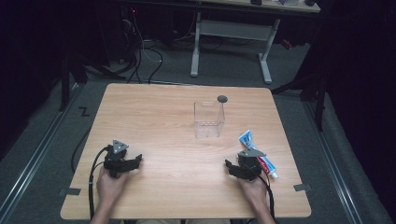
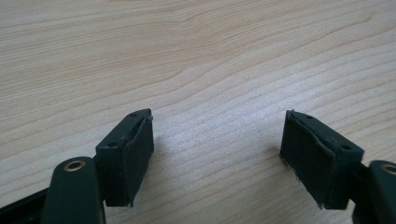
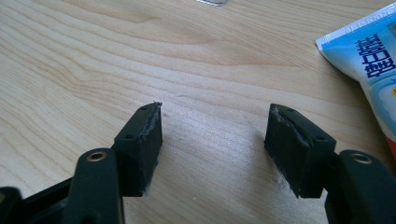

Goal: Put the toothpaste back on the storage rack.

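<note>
Here, wooden table (image 1: 163, 126), grey floor (image 1: 42, 140), dark room, left gripper (image 2: 217, 140) and right gripper (image 3: 215, 135) both wide apart, empty.

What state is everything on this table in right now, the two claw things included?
left gripper: open, nothing between its jaws
right gripper: open, nothing between its jaws
toothpaste tube: lying flat beside the right gripper
clear box: upright, open-topped, looks empty

Tube print: I see dark blue Chinese characters on the toothpaste tube (image 3: 373, 60), running along its light blue body in my right gripper view; I cannot read them for certain.
Tube from above: from my high view the toothpaste tube (image 1: 259, 156) lettering is too small to read.
</note>
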